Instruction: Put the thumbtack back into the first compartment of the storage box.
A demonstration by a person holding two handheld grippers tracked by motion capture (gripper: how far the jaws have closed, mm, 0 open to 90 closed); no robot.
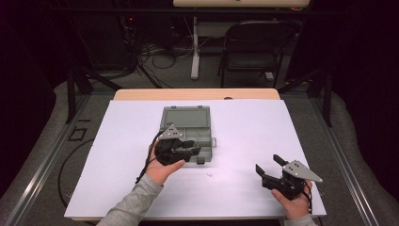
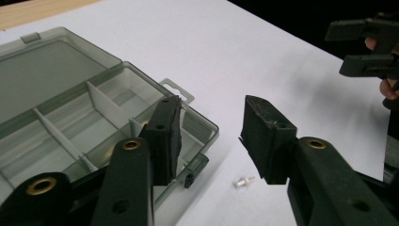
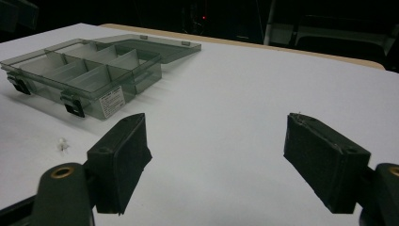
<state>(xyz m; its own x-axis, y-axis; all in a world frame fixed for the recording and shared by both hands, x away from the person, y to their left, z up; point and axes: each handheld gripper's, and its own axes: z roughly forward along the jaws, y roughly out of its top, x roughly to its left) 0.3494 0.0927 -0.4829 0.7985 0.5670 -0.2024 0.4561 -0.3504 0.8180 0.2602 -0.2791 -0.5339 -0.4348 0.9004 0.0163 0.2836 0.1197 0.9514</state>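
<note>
One smoky translucent plastic compartment box lies open on the white table, its compartments seemingly bare. One small white pin rests just beside it. Left gripper and right gripper are both spread, holding nothing.

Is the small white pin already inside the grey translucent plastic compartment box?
No, the small white pin lies on the white sheet beside the grey translucent plastic compartment box.
</note>
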